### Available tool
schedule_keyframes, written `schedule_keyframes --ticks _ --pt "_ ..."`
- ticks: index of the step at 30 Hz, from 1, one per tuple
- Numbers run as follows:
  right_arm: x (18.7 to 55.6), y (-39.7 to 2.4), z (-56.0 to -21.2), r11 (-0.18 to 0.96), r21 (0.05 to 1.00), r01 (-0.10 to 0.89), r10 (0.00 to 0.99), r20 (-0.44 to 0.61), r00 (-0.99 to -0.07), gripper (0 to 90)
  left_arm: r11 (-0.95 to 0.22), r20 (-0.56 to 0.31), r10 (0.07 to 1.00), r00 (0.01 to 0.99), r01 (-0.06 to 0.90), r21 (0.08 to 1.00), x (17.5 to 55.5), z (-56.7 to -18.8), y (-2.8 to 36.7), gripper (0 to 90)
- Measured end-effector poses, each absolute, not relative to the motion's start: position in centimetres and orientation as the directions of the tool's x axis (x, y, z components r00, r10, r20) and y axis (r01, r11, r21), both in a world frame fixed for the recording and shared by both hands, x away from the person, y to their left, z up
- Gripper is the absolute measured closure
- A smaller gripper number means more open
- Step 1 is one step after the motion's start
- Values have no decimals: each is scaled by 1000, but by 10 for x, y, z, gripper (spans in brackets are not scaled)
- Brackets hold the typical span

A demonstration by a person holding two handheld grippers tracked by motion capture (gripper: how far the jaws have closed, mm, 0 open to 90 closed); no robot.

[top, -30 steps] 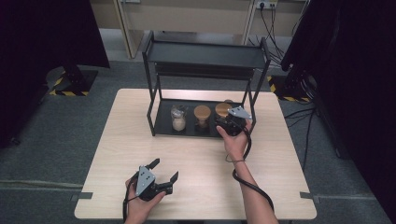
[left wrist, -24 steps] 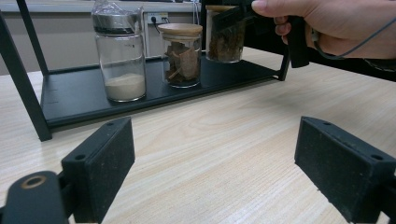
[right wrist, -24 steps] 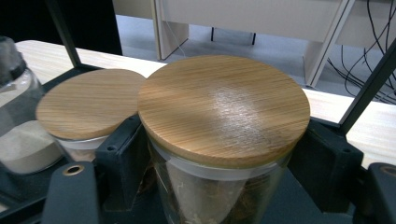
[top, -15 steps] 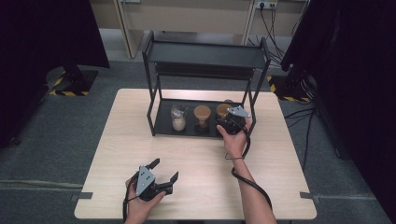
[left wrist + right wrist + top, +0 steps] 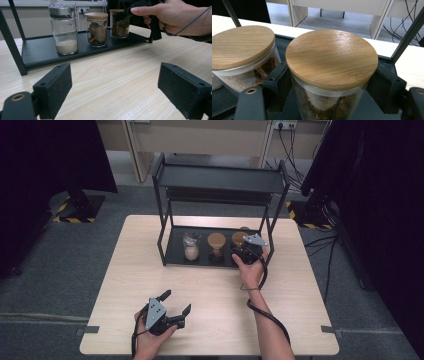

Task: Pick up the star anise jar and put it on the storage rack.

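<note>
Grey carpet and dark curtains surround a pale wooden table point(image 5: 215, 285); a black two-tier rack point(image 5: 220, 180) stands at its far side. On the rack's bottom tray sit three glass jars in a row.

Right gripper point(image 5: 246, 251): reaches under the rack's upper shelf, jaws clamped on either side of the right-hand jar point(image 5: 331, 75), just below its bamboo lid point(image 5: 332, 56). Both pads press the glass in the right gripper view. Jar holds brown chunks and stands upright on the tray. The person's right hand point(image 5: 252, 269) grips the tool from behind.

Just beside that gripper, to its left in its own view, the middle jar point(image 5: 242, 57), also bamboo-lidded, brown pieces inside; the two jars stand close, touching or nearly so, cannot tell which. Beyond it, the third jar point(image 5: 63, 30) with a metal-rimmed top and pale powder at the bottom.

Left gripper point(image 5: 172, 312): low over the table's near edge, well apart from the rack, jaws spread wide with nothing between them. The rack and jars lie ahead of it.
</note>
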State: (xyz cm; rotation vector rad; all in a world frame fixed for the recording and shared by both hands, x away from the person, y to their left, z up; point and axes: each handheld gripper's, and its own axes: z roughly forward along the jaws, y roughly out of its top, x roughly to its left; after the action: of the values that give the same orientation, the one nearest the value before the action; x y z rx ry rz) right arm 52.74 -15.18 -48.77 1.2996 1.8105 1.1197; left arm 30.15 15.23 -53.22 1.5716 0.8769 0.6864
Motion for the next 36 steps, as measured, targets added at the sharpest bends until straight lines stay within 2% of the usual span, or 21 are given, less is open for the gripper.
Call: schedule_keyframes --ticks 36 --pt "528 -155 -499 154 901 406 946 -15 -325 256 -72 -30 834 551 162 984 301 -532 152 118"
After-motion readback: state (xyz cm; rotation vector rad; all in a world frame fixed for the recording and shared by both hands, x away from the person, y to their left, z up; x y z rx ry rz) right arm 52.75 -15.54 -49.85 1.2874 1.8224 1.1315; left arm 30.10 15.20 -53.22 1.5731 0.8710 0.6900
